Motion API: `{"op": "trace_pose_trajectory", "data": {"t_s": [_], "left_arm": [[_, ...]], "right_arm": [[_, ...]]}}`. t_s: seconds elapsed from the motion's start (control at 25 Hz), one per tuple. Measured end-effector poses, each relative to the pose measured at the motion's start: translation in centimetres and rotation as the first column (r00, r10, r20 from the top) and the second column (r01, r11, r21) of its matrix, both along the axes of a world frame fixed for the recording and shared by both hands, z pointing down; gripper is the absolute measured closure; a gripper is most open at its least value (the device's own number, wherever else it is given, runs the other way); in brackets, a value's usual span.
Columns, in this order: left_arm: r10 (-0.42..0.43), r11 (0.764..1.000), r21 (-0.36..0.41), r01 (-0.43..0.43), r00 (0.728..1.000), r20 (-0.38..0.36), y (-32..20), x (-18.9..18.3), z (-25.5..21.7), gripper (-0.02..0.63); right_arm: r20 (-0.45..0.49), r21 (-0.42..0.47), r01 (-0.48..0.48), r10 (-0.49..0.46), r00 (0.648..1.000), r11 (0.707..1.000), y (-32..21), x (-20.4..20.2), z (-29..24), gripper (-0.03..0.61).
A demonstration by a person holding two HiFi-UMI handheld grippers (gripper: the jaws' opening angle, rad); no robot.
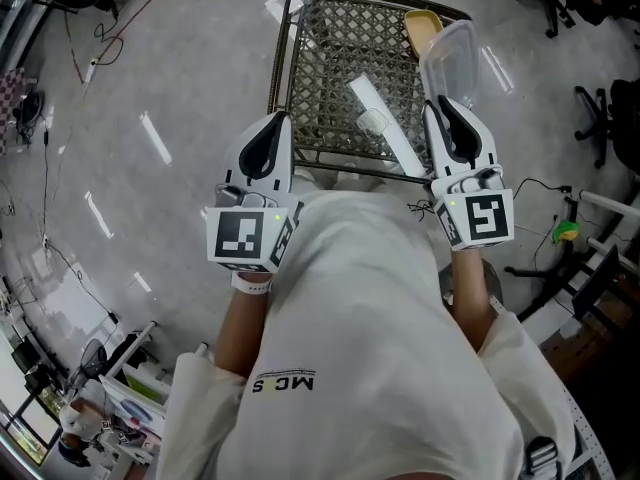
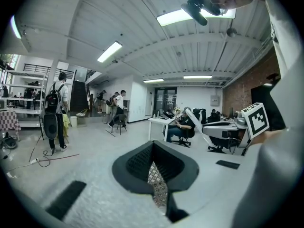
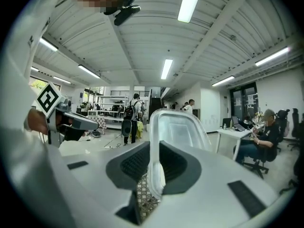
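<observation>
**Grey floor (image 1: 180,88), basket (image 1: 283,38), one tub (image 1: 455,53) held**

The left gripper (image 1: 277,120) has its fingers closed on nothing, with the basket just beyond their tips. The right gripper (image 1: 440,106) has its fingers clamped on the clear tub's rim, and the tub stands up past them. That thin wall likely flexes, so a steady, level grip suits it.

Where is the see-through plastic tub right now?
In the head view it is at the upper right: the clear plastic tub is pinched in the right gripper, over the wire basket at its right edge, beside a yellow item.
</observation>
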State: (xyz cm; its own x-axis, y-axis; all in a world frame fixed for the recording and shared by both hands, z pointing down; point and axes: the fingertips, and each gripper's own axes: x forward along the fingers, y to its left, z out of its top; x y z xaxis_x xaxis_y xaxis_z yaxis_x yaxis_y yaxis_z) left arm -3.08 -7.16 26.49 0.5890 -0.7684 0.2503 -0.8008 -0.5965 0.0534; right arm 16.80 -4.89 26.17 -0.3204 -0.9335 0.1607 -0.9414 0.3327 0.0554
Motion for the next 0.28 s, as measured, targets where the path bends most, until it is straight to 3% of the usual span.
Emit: {"op": "trace_pose_trajectory", "data": {"t_s": [0.28], "left_arm": [[0.001,1.000,0.009,-0.001,1.000,0.005,0.22,0.18,-0.27,0.591]], "right_arm": [[-0.005,0.003,-0.002,0.002,1.000,1.000,0.33,0.27,-0.10,0.503]]}}
